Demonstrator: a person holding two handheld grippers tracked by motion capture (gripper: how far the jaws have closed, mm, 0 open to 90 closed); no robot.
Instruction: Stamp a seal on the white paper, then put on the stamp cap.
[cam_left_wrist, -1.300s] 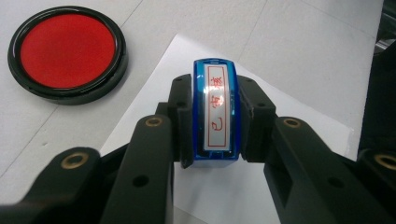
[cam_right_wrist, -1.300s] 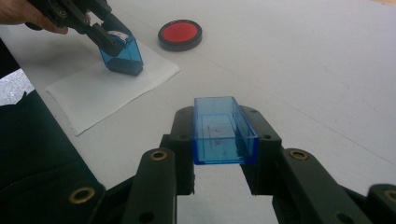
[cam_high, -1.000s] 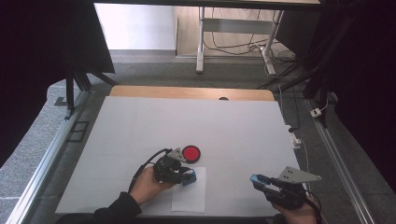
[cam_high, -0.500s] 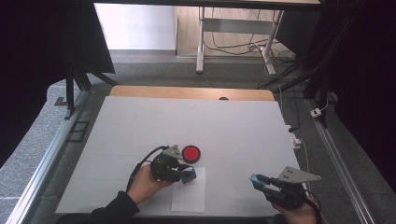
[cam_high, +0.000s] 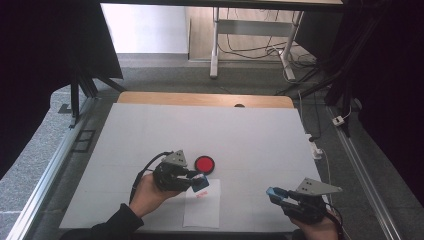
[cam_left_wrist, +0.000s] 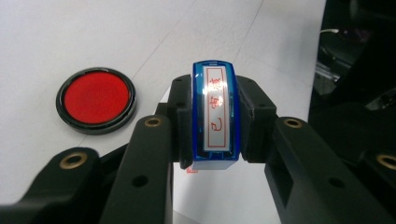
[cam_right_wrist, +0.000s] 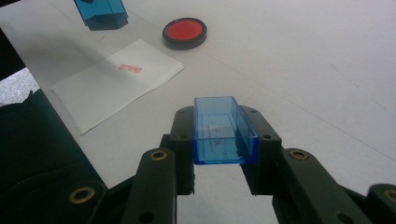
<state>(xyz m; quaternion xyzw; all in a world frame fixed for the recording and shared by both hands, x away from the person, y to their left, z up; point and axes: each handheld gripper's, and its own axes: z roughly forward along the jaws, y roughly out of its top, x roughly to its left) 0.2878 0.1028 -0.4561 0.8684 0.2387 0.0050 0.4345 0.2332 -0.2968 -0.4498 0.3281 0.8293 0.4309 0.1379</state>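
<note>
From the high view, the left claw (cam_high: 192, 180) holds a blue stamp (cam_high: 201, 183) just above the top edge of a white paper sheet (cam_high: 202, 210) lying on the counter (cam_high: 250, 135). A round red ink pad (cam_high: 204, 164) sits just beside the claw, on its far side. The right claw (cam_high: 282, 196) is well apart, near the counter's near right edge, with something blue at its tip. One risk here is a swing of the left hand that catches the ink pad and drags it across the counter.

In the left gripper view, the jaws are pressed in on the sides of the stamp (cam_left_wrist: 215, 119), its inked face with red characters turned toward the camera. The ink pad (cam_left_wrist: 96, 99) lies open to the left, and a small red mark (cam_left_wrist: 190, 171) peeps out on the paper below. With the wet face exposed, any brush against paper or counter would smear ink, and a narrow side grip could let the stamp twist or slip.

In the right gripper view, the jaws pinch a clear blue cap (cam_right_wrist: 223, 130), its open mouth facing away. Faint reddish traces seem to show inside it, though that is hard to be sure of. Farther off are the stamp (cam_right_wrist: 101, 12), the ink pad (cam_right_wrist: 184, 31) and the paper (cam_right_wrist: 116, 81) bearing a red imprint (cam_right_wrist: 130, 69). If the cap is to go back on, a slight misalignment could jam its edge on the stamp, or push the stamp out of the other claw's hold
</note>
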